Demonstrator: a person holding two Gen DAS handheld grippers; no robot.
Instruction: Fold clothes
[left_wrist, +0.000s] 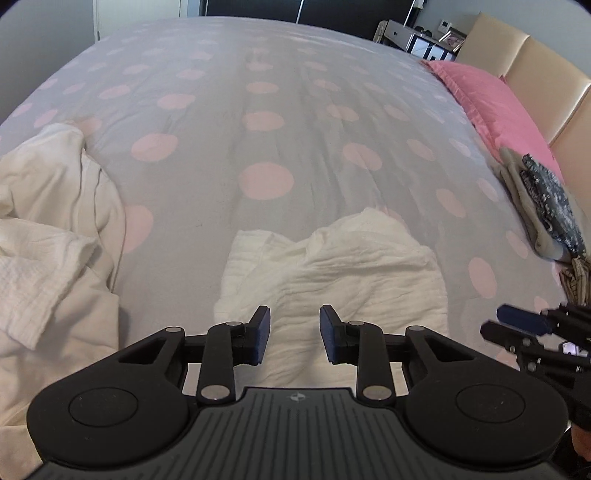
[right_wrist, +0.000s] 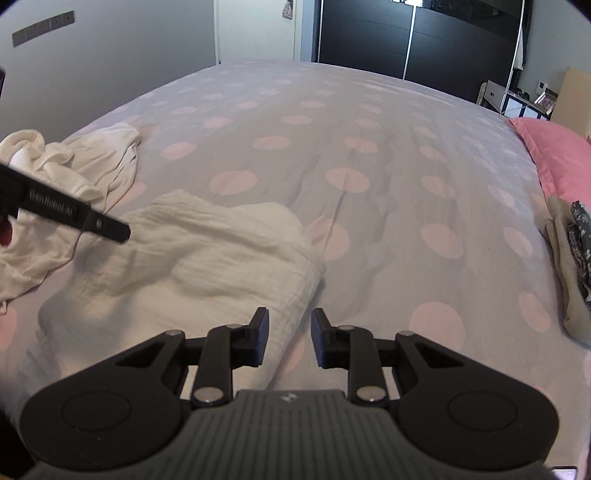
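Note:
A white crinkled garment (left_wrist: 332, 266) lies bunched on the polka-dot bedspread (left_wrist: 258, 110). My left gripper (left_wrist: 295, 332) hovers over its near edge, jaws apart, with nothing between the pads. At the right edge of the left wrist view is my right gripper (left_wrist: 493, 324). In the right wrist view the same garment (right_wrist: 207, 251) lies left of centre. My right gripper (right_wrist: 290, 338) is open above its right corner and holds nothing. One black finger (right_wrist: 110, 227) of the left gripper reaches in from the left.
A loose pile of cream clothes (left_wrist: 48, 229) (right_wrist: 74, 173) lies at the left. A stack of folded clothes (left_wrist: 546, 210) (right_wrist: 572, 266) sits at the right near a pink pillow (left_wrist: 491, 107) and the beige headboard (left_wrist: 535, 74). A dark wardrobe (right_wrist: 406, 40) stands beyond the bed.

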